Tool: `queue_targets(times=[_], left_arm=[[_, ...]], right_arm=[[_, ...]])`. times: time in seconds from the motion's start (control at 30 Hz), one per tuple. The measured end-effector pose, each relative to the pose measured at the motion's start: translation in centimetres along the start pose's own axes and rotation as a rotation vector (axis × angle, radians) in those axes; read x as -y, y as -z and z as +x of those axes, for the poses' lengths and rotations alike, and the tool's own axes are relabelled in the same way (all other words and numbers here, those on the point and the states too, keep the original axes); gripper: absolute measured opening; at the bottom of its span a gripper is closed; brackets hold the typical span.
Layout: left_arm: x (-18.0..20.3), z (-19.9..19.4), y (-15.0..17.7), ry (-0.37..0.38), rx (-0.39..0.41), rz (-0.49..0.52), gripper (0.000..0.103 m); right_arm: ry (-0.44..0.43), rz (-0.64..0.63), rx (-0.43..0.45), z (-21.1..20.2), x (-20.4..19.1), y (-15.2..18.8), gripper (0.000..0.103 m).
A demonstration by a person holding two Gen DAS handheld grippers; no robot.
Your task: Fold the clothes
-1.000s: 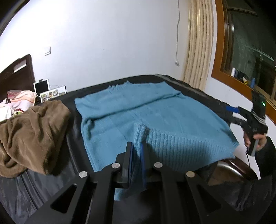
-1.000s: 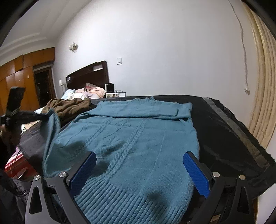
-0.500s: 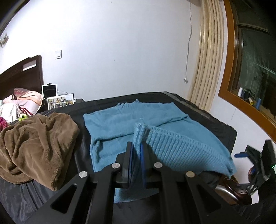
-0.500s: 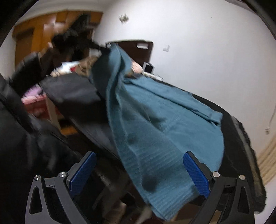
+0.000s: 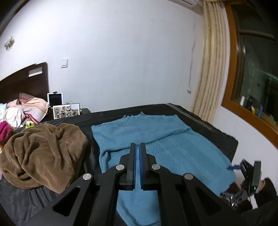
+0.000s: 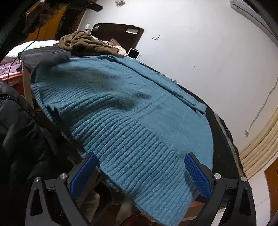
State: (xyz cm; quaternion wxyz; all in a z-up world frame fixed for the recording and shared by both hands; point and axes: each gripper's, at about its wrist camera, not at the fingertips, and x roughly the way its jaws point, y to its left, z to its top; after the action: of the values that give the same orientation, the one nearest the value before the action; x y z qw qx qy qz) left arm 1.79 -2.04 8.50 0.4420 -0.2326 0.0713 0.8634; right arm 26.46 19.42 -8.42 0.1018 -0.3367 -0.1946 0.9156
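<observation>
A teal knitted sweater (image 5: 156,139) lies flat on a table with a black cover (image 5: 217,135), its ribbed hem (image 6: 130,147) hanging over the near edge. My left gripper (image 5: 137,144) hovers above the sweater's left half, shut, and no cloth shows between its fingers. Low at the hem's right corner is my right gripper (image 6: 139,156); it is open, and its blue pads (image 6: 198,175) straddle the ribbed edge without pressing it. The left wrist view also shows that gripper (image 5: 231,180) at the sweater's near right corner. A person's hand (image 6: 45,15) holds the left gripper high at the upper left.
A brown fleece garment (image 5: 41,153) is heaped on the table left of the sweater. Behind it are a bed with pillows (image 5: 33,106), a tablet (image 5: 55,99) and a photo frame (image 5: 66,111). Curtain (image 5: 208,69) and window (image 5: 257,78) stand on the right. A dark jacket (image 6: 15,139) fills the near left.
The left gripper rose and the hem it pinched is no longer in it; the sweater has dropped flat. The right gripper rolled and sank to the hem's right corner.
</observation>
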Motion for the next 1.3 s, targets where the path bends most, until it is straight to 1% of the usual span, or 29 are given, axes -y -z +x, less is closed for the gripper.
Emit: queue_targets(times=[0.07, 0.23, 0.27, 0.33, 0.4, 0.43, 0.5, 0.6, 0.7, 0.8, 0.87, 0.97, 1.07, 1.17, 1.3], left_arm=[[0.4, 0.0, 0.8, 0.005, -0.021, 0.041, 0.004], [1.3, 0.3, 4.1, 0.043, -0.125, 0.151, 0.004], [1.4, 0.2, 4.9, 0.054, -0.145, 0.176, 0.006], [1.6, -0.1, 6.5, 0.067, -0.185, 0.233, 0.012], [1.9, -0.6, 8.3, 0.073, -0.223, 0.297, 0.027], [2.0, -1.0, 9.1, 0.07, -0.234, 0.332, 0.03], [2.4, -1.7, 10.7, 0.072, -0.254, 0.402, 0.041], [3.4, -2.8, 12.9, 0.081, -0.255, 0.523, 0.052], [4.7, -3.6, 14.8, 0.074, -0.223, 0.658, 0.057], [5.8, -4.0, 16.4, 0.082, -0.2, 0.766, 0.06], [6.8, -4.1, 17.7, 0.099, -0.187, 0.862, 0.06], [8.0, -4.2, 19.1, 0.118, -0.193, 0.943, 0.06], [8.8, -3.3, 19.7, 0.137, -0.22, 0.981, 0.06], [9.5, -3.0, 20.6, 0.144, -0.235, 1.045, 0.06], [9.5, -3.2, 21.0, 0.154, -0.243, 1.07, 0.06]], right_arm=[[0.002, 0.009, -0.001, 0.3, 0.2, -0.1, 0.102], [0.012, 0.046, -0.004, 0.6, 0.9, -0.4, 0.102], [0.011, 0.057, 0.0, 0.5, 1.0, -0.4, 0.102], [0.01, 0.089, 0.004, 0.4, 1.5, -0.6, 0.102], [0.013, 0.125, 0.008, 0.4, 2.2, -0.8, 0.102], [0.015, 0.14, 0.008, 0.4, 2.5, -0.8, 0.102], [0.026, 0.164, 0.005, 0.4, 3.0, -1.0, 0.102], [0.03, 0.179, 0.005, 0.4, 3.2, -1.4, 0.102], [0.03, 0.177, 0.008, 0.4, 3.1, -1.8, 0.102], [0.041, 0.166, 0.008, 0.4, 3.0, -2.2, 0.102], [0.05, 0.163, 0.006, 0.5, 3.0, -2.4, 0.102], [0.053, 0.175, 0.002, 0.6, 3.3, -2.5, 0.102], [0.045, 0.196, 0.002, 0.7, 3.6, -2.4, 0.102], [0.037, 0.218, 0.003, 0.8, 3.9, -2.3, 0.102], [0.036, 0.217, 0.001, 0.9, 3.9, -2.0, 0.102]])
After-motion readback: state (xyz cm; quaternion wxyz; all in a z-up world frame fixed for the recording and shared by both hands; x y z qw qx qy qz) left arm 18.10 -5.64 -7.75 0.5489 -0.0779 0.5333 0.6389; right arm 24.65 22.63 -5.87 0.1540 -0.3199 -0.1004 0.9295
